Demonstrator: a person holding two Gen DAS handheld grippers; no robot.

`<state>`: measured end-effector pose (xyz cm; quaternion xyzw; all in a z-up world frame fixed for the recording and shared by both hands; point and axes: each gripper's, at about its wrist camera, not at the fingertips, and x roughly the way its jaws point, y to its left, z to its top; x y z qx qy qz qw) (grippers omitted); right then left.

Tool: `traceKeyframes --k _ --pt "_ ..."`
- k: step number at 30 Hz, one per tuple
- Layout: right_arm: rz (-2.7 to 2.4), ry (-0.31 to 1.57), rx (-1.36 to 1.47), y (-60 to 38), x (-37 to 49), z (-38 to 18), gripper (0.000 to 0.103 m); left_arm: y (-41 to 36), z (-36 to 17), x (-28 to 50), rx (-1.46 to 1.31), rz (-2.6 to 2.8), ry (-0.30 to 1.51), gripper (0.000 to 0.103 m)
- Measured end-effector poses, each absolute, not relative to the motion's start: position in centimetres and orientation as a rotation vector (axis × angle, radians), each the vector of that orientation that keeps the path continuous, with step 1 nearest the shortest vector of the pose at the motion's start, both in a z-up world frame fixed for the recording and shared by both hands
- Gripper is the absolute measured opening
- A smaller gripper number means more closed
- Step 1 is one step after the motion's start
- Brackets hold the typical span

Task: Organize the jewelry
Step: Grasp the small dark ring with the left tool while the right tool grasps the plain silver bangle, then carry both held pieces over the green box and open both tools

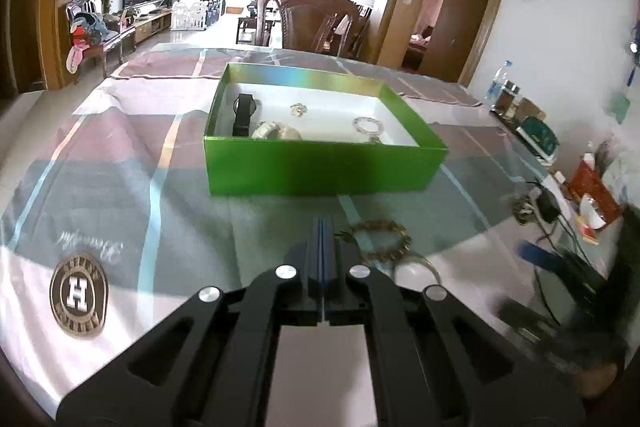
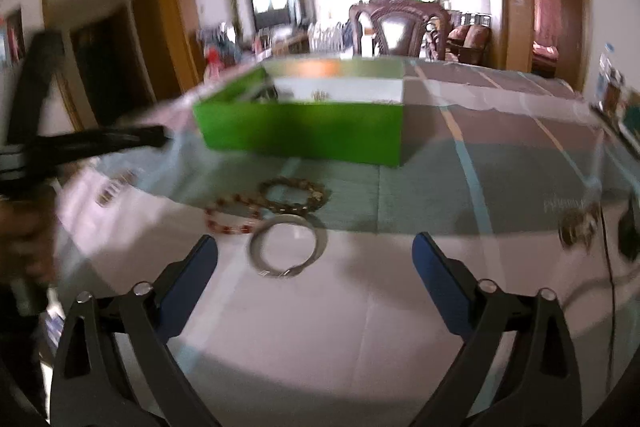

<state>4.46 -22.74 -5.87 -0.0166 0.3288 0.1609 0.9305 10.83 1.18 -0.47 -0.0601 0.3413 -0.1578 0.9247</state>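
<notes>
Left gripper [image 1: 322, 223] has its jaws pressed flat together w/ nothing between them, hovering over the counter [image 1: 120, 187] just in front of the green box [image 1: 320, 167]. Right gripper [image 2: 316, 247] has its jaws spread wide, also empty, pointed down at the loose jewelry on the counter.

Stuff already in the box, from the left wrist cam: a black watch [image 1: 243, 115] near the left wall, a pale chunky bracelet [image 1: 276, 131] next to it by the front wall, a small gold piece [image 1: 298, 109] around the middle, and a clear beaded bracelet [image 1: 368, 127] toward the right.

Still out on the counter, in front of the box: a brown beaded bracelet [image 2: 296, 195], a red beaded bracelet [image 2: 234, 217] touching its left side, and a silver bangle [image 2: 288, 247] just in front of both, closest to the right gripper and sitting roughly between its open fingers. In the left cam the brown one sits right beside the closed fingertips, to their right.

Right cam is pretty blurry, so I think the dark shape at its left edge is the left gripper w/ the person's hand [image 2: 24, 227] on it, but can't swear to it.

Cables and clutter along the counter's right edge, a carved wooden chair [image 1: 316, 15] behind the counter.
</notes>
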Motion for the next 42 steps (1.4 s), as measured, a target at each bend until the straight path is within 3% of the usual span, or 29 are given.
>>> traceKeyframes --k 1,3,5,6,9,25,42 --pt "0.322 0.711 -0.079 -22.0 5.9 -6.5 0.079 1.3 -0.5 10.1 -0.125 -0.325 0.695 0.0" --pt "0.335 0.778 -0.102 -21.2 8.1 -7.6 0.057 1.3 -0.5 8.7 -0.115 -0.327 0.686 0.0" --pt "0.35 0.862 -0.123 -20.4 10.0 -9.0 0.045 1.6 -0.5 7.6 -0.117 -0.322 0.681 0.0" --pt "0.357 0.879 -0.127 -20.2 10.5 -9.3 0.03 1.8 -0.5 7.3 -0.122 -0.324 0.68 0.0" --pt "0.382 0.892 -0.147 -19.4 10.8 -9.7 0.004 2.3 -0.5 6.2 -0.125 -0.321 0.674 0.0" --pt "0.417 0.573 -0.022 -23.8 0.3 1.2 0.004 3.2 1.9 2.2 -0.122 -0.324 0.593 0.0" --pt "0.42 0.554 0.022 -24.8 -1.5 0.5 0.004 2.9 2.3 0.7 -0.112 -0.328 0.592 0.0"
